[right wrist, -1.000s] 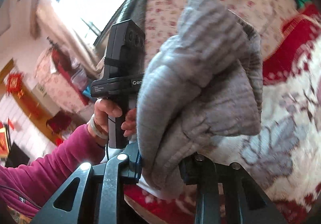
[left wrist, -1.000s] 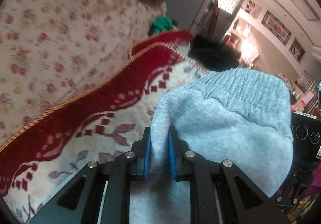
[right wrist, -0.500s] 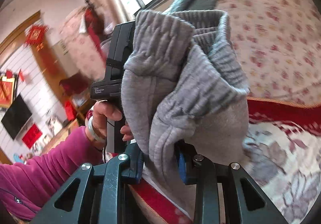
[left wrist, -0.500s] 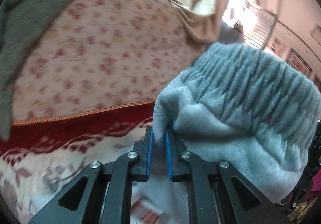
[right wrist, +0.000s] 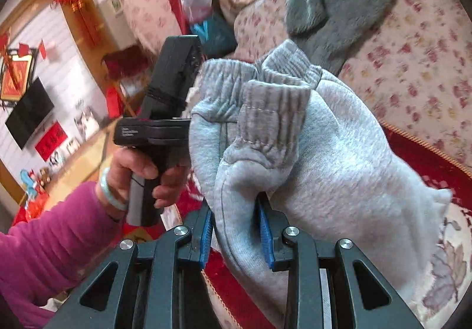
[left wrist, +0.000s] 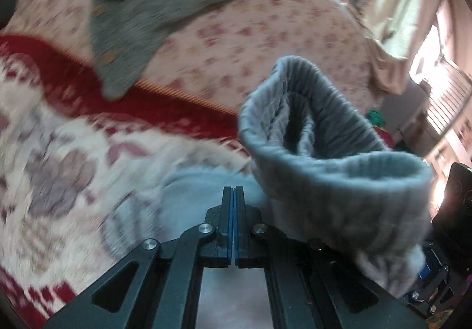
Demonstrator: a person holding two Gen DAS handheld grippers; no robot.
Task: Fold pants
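Note:
The light grey sweatpants (left wrist: 339,181) hang bunched in the air over a red and white patterned blanket (left wrist: 59,152). My left gripper (left wrist: 234,196) is fully shut with no cloth between its blue pads; the ribbed waistband sits just to its right, draped over the right finger. My right gripper (right wrist: 236,211) is shut on a thick fold of the pants (right wrist: 309,167) just below a ribbed cuff. The left gripper's black body (right wrist: 165,99) and the person's hand show in the right wrist view, beside the waistband.
A floral sofa back (left wrist: 250,34) rises behind the blanket, with a dark grey garment (left wrist: 141,4) draped over it. The person's magenta sleeve (right wrist: 44,240) is at the lower left of the right wrist view. Room furniture stands behind.
The left gripper's pads held a fold of the pants before; now they are pressed together with no cloth between them. Both grippers swung across the sofa and the waistband opened into a loop.

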